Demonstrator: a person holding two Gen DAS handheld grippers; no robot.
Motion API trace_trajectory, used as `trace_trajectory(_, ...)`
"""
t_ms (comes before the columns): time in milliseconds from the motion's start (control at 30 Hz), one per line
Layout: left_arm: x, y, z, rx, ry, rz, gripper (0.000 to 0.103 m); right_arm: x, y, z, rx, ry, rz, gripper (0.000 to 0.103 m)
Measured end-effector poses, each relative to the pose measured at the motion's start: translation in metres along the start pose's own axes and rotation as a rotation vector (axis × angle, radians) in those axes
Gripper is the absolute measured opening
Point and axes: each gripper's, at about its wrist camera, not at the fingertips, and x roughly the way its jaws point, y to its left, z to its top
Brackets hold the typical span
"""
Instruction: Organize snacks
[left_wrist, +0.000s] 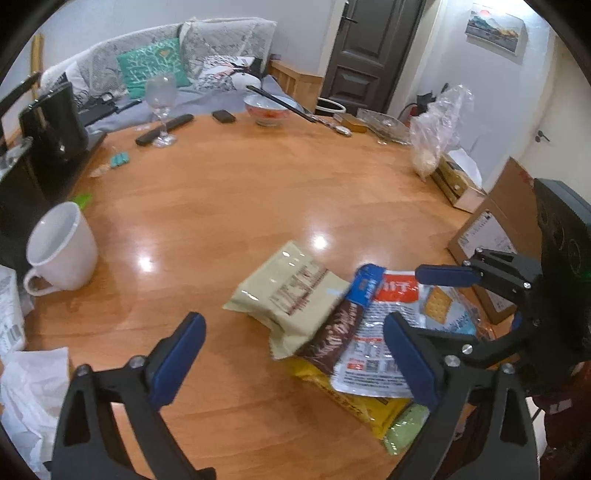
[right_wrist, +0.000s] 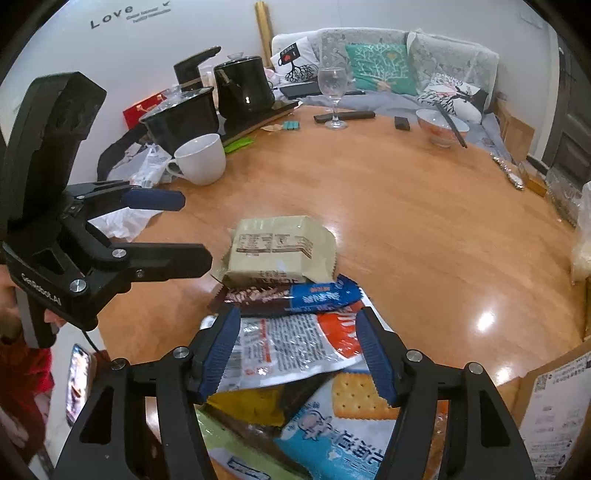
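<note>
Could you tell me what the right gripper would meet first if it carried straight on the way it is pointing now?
Most likely the silver and red snack packet lying between the open fingers of the right gripper, on top of the snack pile. Depth is hard to judge; the pads do not appear to press it.

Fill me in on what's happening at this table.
A person is sorting a pile of snack packets on a round wooden table, with a claw in each hand. The left claw is open over bare wood beside the beige packet. The right claw is open over the silver-and-red packet, gripping nothing. A brown-and-blue bar lies across the pile. Nothing has been lifted yet.
</note>
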Motion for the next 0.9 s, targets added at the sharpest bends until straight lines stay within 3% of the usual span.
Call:
trace_trajectory(233, 0.005, -0.012, -0.004, 0.021, 0.022, -0.064, 0.076, -0.013, -0.005, -0.012, 0.035, -0.011, 0.009, 0.062)
trace_trajectory(367, 0.006, -0.019, -0.003, 0.044, 0.038, -0.062, 0.066, -0.019, -0.008, -0.019, 0.057, -0.004, 0.041, 0.062)
trace_trajectory(567, 0.003, -0.028, -0.004, 0.061, 0.036, -0.068, 0.065, -0.021, -0.01, -0.027, 0.107, 0.0, 0.131, 0.06)
trace_trajectory(667, 0.002, -0.029, -0.005, 0.064, 0.037, -0.053, 0.065, -0.02, -0.009, -0.03, 0.123, 0.019, 0.178, 0.05)
trace_trajectory(767, 0.002, -0.027, -0.004, 0.057, 0.035, -0.049, 0.065, -0.019, -0.009, -0.032, 0.162, 0.029, 0.247, 0.05)
trace_trajectory(900, 0.001, -0.025, -0.004, 0.046, 0.033, -0.048, 0.065, -0.015, -0.008, -0.031, 0.188, 0.043, 0.276, 0.049)
